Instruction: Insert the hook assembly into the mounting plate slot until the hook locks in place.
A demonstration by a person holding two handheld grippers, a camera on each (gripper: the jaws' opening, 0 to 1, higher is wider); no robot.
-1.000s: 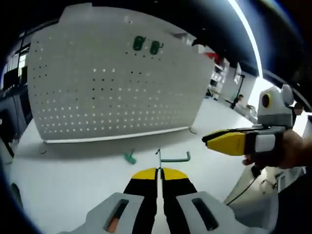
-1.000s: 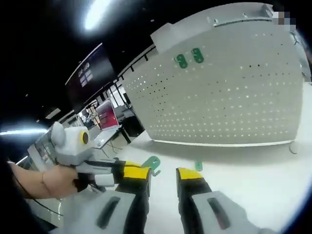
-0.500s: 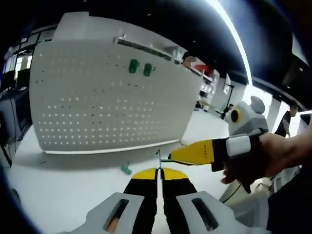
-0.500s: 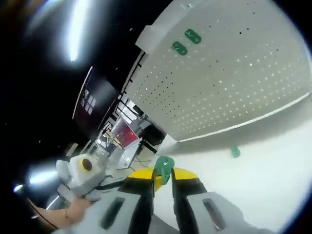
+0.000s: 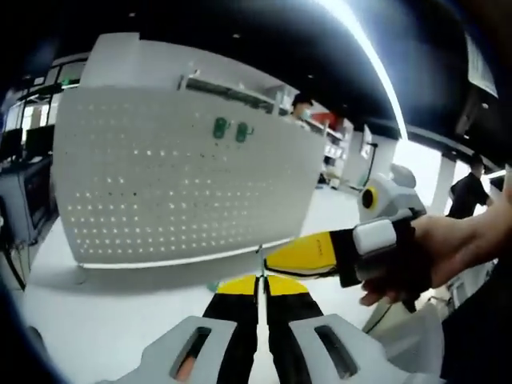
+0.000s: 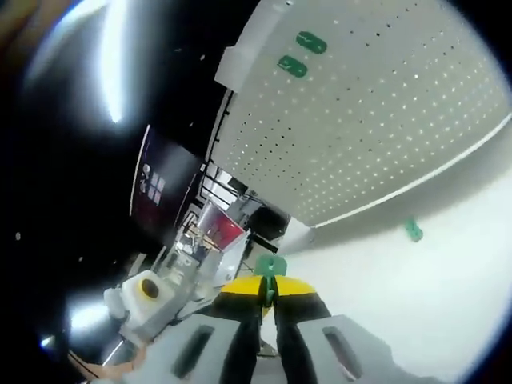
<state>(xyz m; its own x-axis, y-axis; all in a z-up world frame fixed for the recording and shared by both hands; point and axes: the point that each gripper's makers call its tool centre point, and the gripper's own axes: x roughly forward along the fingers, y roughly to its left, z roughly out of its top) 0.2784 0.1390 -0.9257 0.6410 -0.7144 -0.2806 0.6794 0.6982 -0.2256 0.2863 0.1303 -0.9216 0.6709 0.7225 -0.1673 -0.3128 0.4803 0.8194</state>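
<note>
- Green plastic marks the hook assembly (image 6: pixel 270 267): in the right gripper view its green head stands up between the tips of your right gripper (image 6: pixel 269 290), whose jaws are closed on it.
- In the left gripper view, your left gripper (image 5: pixel 260 282) has its jaws pressed together on a thin metal rod (image 5: pixel 259 258) that rises from the yellow tips; whether this rod belongs to the same hook cannot be told.
- The right gripper enters that view from the right, its yellow tip lying just beside the rod and crosswise to the left jaws.
- White perforated panel (image 5: pixel 184 172), the mounting plate, stands upright on the white table (image 5: pixel 96 328), ahead of both grippers and well apart from them.
- Two green hooks (image 5: pixel 230 130) are already seated near its top edge.
- A loose green piece (image 6: pixel 414 231) lies on the table near the panel's foot.
- Judgement: the panel lies forward along the jaws, so the insertion likely calls for carrying the hook straight ahead, head first, with the right gripper.
</note>
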